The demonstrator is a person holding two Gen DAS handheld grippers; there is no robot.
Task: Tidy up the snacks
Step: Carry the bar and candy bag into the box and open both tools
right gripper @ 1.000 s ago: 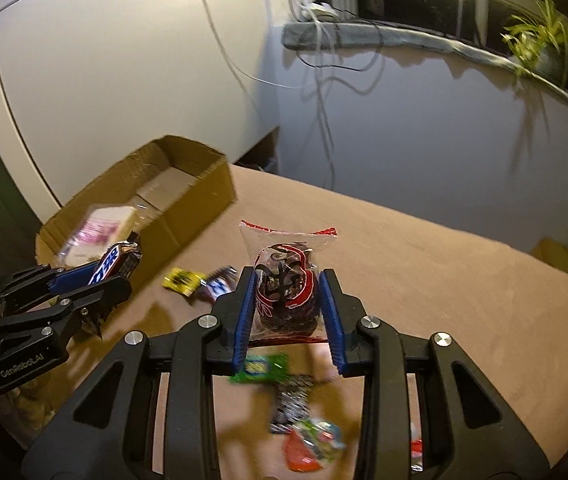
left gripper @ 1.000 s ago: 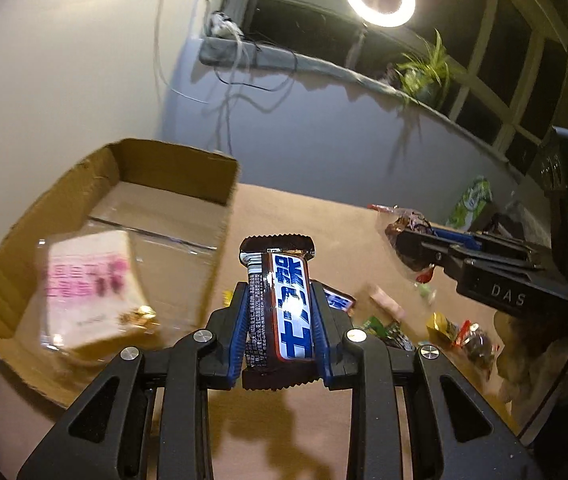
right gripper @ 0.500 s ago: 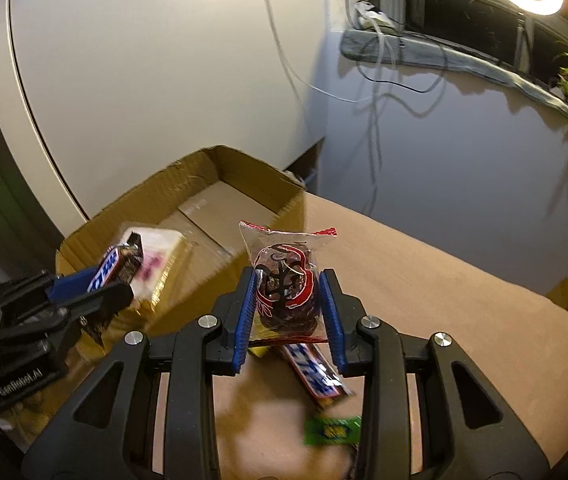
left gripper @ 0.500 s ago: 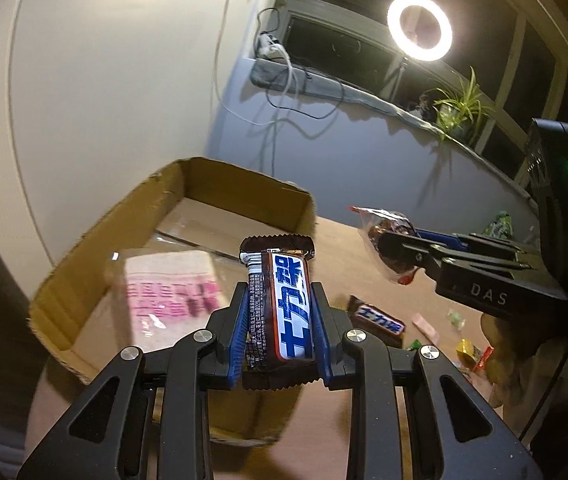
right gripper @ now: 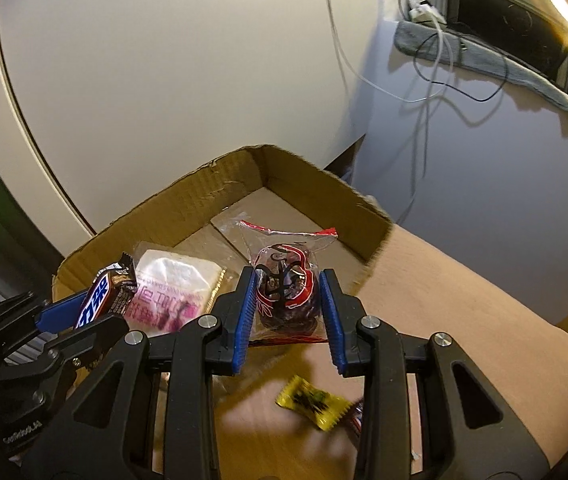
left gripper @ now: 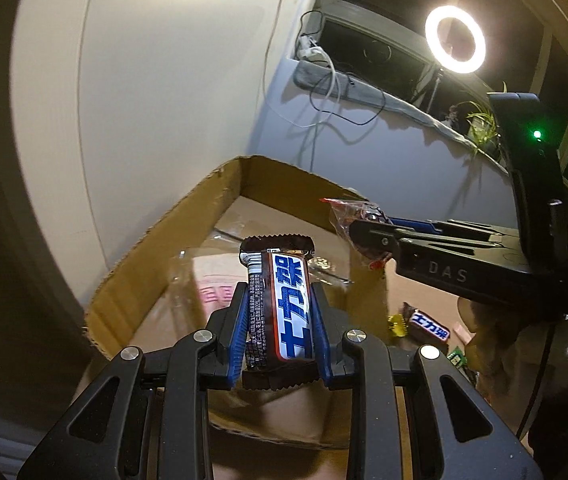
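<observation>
Here, chocolate bar (left gripper: 284, 308) sits clamped inside left claw (left gripper: 280, 320).

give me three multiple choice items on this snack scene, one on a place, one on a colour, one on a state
1. Where does the pink-printed packet lie?
A. inside the cardboard box
B. on the window sill
C. in the right claw

2. What colour is the loose candy wrapper on the table in the right wrist view?
A. white
B. yellow
C. purple

3. What is the state of the left claw?
A. wide open with nothing in it
B. shut on the chocolate bar
C. shut on a green plant

Answers:
1. A, the packet rests on the box floor between its walls.
2. B, the wrapper near the box's outer corner is bright yellow.
3. B, both blue pads press the sides of the bar, while the right claw is shut on the red-printed clear pouch.
</observation>
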